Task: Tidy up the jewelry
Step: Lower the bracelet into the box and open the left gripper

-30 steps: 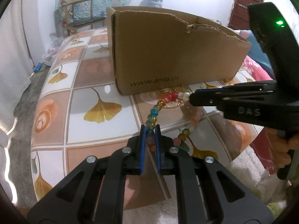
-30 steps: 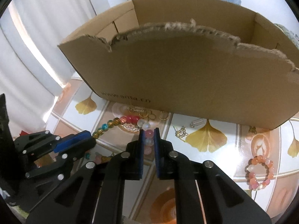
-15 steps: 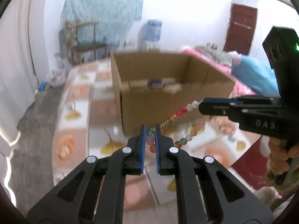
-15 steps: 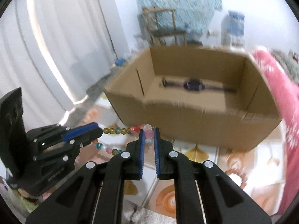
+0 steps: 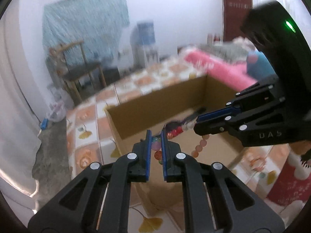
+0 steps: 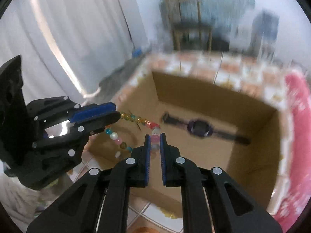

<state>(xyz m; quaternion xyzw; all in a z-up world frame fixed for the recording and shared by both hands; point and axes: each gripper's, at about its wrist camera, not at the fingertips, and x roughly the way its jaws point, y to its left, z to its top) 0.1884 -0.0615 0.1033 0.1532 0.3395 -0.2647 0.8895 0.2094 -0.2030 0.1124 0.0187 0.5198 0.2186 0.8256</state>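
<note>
a string of multicoloured glass-like beads [image 6: 136, 119] hangs in the air between two black grippers with blue pads, above the open brown cardboard box [image 6: 256, 136] on a tiled table with ginkgo-leaf prints [image 5: 87, 136]. the left gripper [image 5: 155, 136] is clamped on one stretch of beads, the right gripper [image 6: 155, 138] on a pink bead further along. a dark purple wristwatch [image 6: 199, 129] lies flat on the box floor.

Soft daylight comes through the white curtain [image 6: 58, 44], with a bright glare streak on it. The background is blurred by motion, the black finger frames stay sharp, and fisheye edges bend into dark corners.
</note>
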